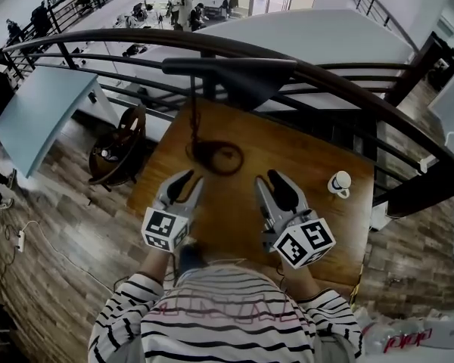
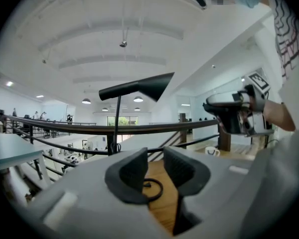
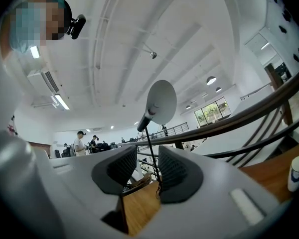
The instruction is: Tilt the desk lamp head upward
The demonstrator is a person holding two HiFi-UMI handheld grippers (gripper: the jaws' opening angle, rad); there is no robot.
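Note:
A black desk lamp stands on the wooden table (image 1: pixel 318 225). Its flat head (image 1: pixel 234 74) hangs roughly level over the table's far edge, on a thin stem (image 1: pixel 194 112) above a ring base (image 1: pixel 216 157). In the left gripper view the lamp head (image 2: pixel 139 86) shows side-on; in the right gripper view the lamp head (image 3: pixel 159 103) faces me as a pale disc. My left gripper (image 1: pixel 188 181) and right gripper (image 1: pixel 268 178) hover over the near table, short of the base. Both are open with a narrow gap and nothing between the jaws (image 2: pixel 154 166) (image 3: pixel 147 166).
A small white cup (image 1: pixel 339 182) sits at the table's right side, also visible as a cup (image 2: pixel 212 151) in the left gripper view. A dark curved railing (image 1: pixel 340 82) runs behind the table. A round chair (image 1: pixel 121 146) stands at the left.

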